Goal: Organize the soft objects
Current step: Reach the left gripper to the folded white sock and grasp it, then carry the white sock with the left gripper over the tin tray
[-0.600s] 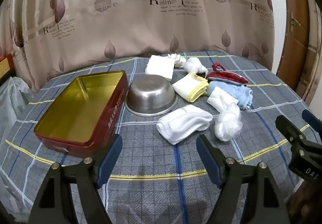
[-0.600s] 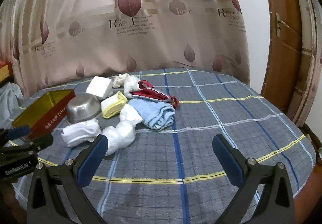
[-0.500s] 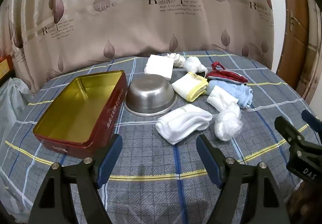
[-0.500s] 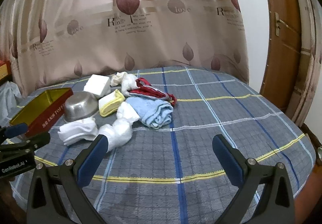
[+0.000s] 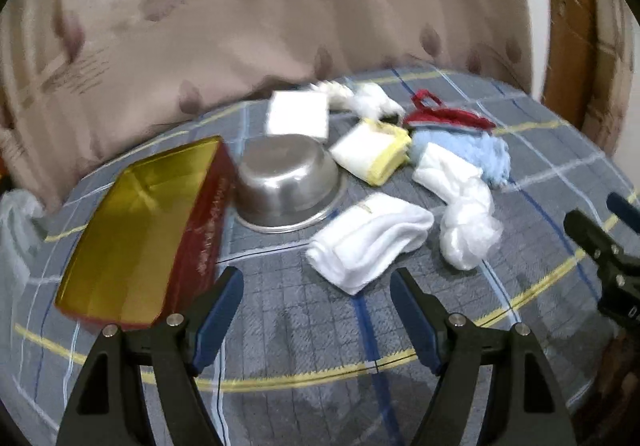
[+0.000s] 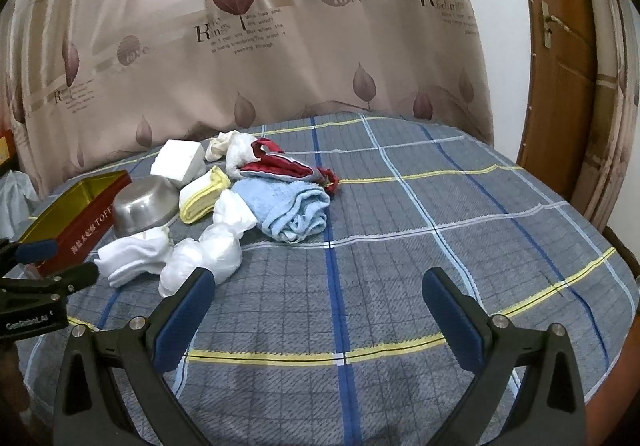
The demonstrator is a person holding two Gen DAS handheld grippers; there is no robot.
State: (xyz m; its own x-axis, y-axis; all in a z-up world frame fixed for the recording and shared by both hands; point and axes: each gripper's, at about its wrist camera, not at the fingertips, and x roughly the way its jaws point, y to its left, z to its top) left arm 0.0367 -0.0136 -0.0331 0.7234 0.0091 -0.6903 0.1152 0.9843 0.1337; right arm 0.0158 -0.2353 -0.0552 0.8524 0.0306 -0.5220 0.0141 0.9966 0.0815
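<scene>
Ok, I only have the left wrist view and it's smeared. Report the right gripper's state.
Observer: The right gripper is open, with nothing between its fingers. It hangs over the tablecloth, nearer than the pile.
Operator: Read me the tin's side.
Observer: The tin has white Chinese characters and then "TOFF"; the bowl hides the rest.
Operator: Now say how the towel lies.
Observer: The towel is loosely rolled, and the red cloth lies against its far edge.
</scene>
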